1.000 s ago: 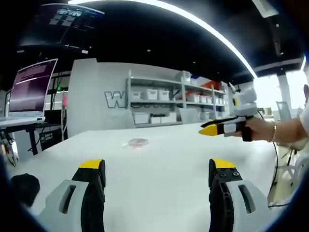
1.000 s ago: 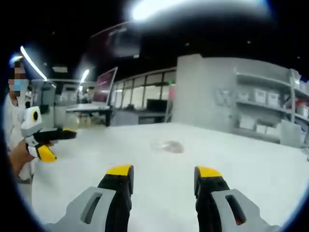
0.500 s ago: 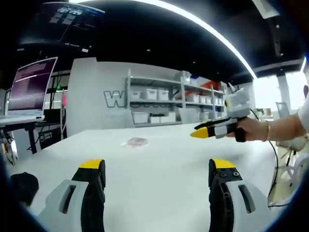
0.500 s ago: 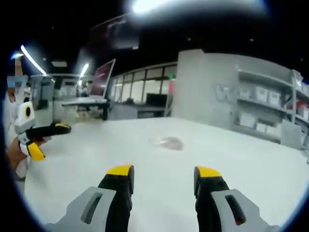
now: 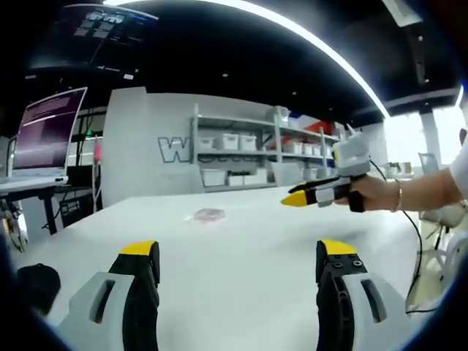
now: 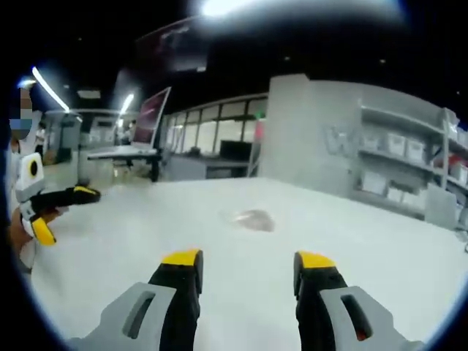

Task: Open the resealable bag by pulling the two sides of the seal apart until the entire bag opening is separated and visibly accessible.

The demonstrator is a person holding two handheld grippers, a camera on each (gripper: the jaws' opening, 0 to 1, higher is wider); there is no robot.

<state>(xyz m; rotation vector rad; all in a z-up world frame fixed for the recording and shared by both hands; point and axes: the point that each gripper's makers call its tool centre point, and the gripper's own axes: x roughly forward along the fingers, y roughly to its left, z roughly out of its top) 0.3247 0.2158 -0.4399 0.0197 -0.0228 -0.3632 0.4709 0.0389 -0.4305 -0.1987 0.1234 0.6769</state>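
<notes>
- My left gripper [image 5: 238, 263] is low over the white table [image 5: 248, 241], its 2 jaws spread wide with nothing between them.
- My right gripper [image 6: 248, 270] is the same: 2 yellow-tipped jaws spread apart, holding nothing, bare table under them.
- In the left gripper view my right gripper [image 5: 296, 197] comes in from the right, held in my hand [image 5: 373, 194], above the table, tips pointing left. From that side I cannot tell how far its jaws stand apart.
- In the right gripper view my left gripper [image 6: 84, 192] sits at the left edge, held up off the table.
- The resealable bag [image 5: 207, 214] lies flat on the table, well ahead of both grippers and apart from them; in the right gripper view the resealable bag [image 6: 251, 219] is ahead and slightly left of my jaws.
- It is small and blurred, a pale, pinkish patch. It looks a little wider than deep in both views, but I cannot tell which way its seal faces.
- Nothing stands on the table between my jaws and the bag.
- Around: a dark object [image 5: 33, 281] at the table's near left edge, a laptop [image 5: 47, 135] with a lit screen on a side desk, and shelves [image 5: 263, 150] holding white bins against a grey wall behind the table.
</notes>
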